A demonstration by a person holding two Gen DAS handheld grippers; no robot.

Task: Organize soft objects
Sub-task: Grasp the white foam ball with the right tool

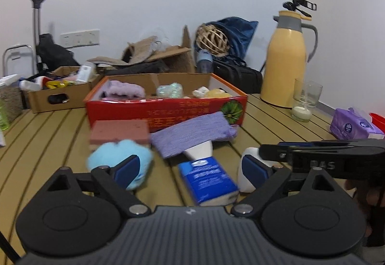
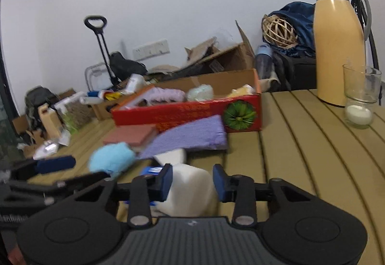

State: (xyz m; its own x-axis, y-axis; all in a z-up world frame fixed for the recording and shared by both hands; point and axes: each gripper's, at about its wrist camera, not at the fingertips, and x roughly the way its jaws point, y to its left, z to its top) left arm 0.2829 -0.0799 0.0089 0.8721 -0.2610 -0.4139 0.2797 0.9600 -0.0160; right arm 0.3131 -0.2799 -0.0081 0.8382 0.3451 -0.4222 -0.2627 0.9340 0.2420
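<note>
Straddling the white block, the right tool gapes; left tool spreads wide.

Yellow thermos jug beside glass with perhaps a candle.

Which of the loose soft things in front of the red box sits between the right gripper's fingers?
The white foam block: it sits between the right gripper fingers, unlike the fluffy light-blue puff and purple knitted cloth.

The left gripper and right gripper are built of matte black plastic, with ribbed grey housings, round silver pivot screws and triangular cut-outs. The fingers are faced with dark blue pads. White lettering is printed on one arm.
</note>
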